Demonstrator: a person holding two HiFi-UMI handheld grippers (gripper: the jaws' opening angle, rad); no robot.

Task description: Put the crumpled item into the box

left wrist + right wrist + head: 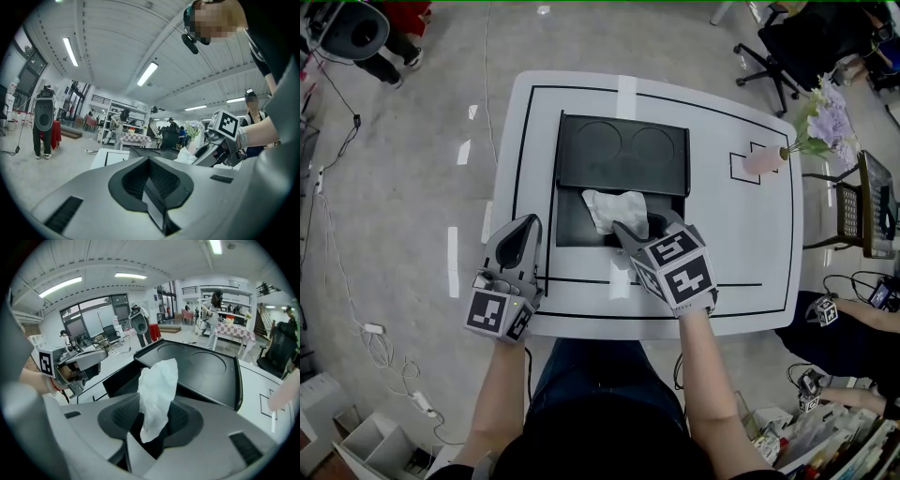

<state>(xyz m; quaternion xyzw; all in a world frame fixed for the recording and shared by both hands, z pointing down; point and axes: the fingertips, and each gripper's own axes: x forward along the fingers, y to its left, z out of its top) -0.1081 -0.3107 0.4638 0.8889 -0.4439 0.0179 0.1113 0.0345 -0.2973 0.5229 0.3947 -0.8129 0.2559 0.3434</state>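
Note:
A black box (572, 228) lies open on the white table, its lid (623, 150) folded back to the far side. The white crumpled item (614, 208) sits at the box's near right part. My right gripper (636, 234) points down over that corner. In the right gripper view the crumpled item (157, 394) stands up between the parted jaws with dark gaps at either side, so the gripper (152, 427) is open. My left gripper (528, 225) hovers level just left of the box, shut and empty (150, 183).
The white table (750, 253) bears black line markings. A pink vase with pale flowers (764, 159) stands at its far right. An office chair (778, 56) is beyond the table, another person (853, 328) sits at the right, and cables lie on the floor at the left.

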